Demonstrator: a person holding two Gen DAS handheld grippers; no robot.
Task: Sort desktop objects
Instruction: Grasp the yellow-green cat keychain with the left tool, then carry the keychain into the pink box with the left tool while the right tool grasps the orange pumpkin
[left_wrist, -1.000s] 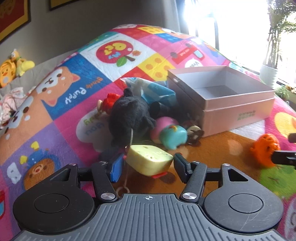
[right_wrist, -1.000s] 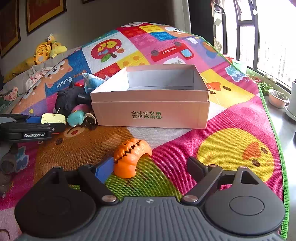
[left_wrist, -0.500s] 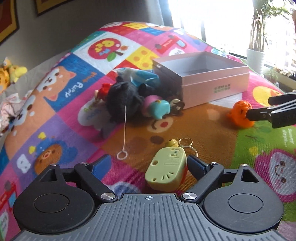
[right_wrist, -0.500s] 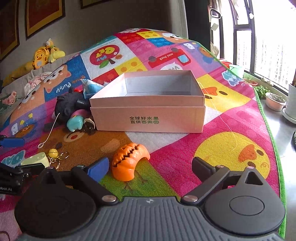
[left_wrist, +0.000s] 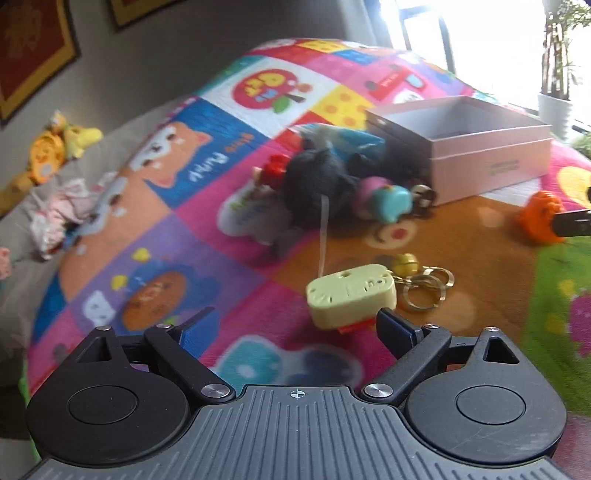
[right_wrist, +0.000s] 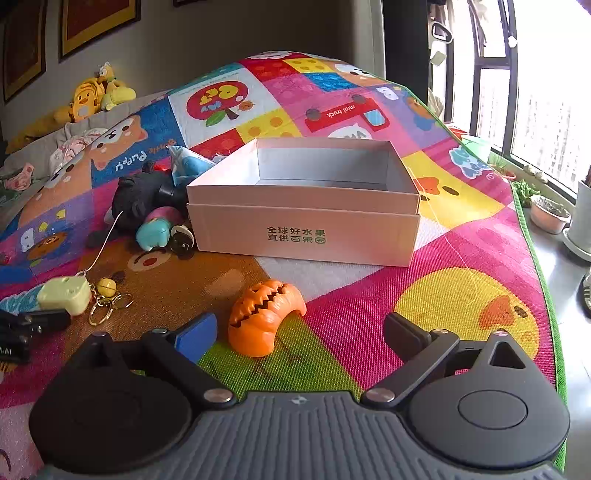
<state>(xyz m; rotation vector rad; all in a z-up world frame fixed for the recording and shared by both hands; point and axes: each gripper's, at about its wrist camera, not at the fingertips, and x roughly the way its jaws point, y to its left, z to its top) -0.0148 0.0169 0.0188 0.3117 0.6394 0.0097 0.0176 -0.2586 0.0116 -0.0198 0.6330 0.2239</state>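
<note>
Jaws of both grippers gape wide, holding nothing; box (right_wrist: 303, 229) sits beyond orange pumpkin (right_wrist: 264, 315).

My left claw (left_wrist: 295, 325) gapes wide over the play mat (left_wrist: 155, 236). The pale green cheese toy (left_wrist: 351, 295) lies just beyond my right finger (left_wrist: 395, 328), its key rings (left_wrist: 424, 284) beside it; the pink box (left_wrist: 480, 144) sits farther behind.
</note>
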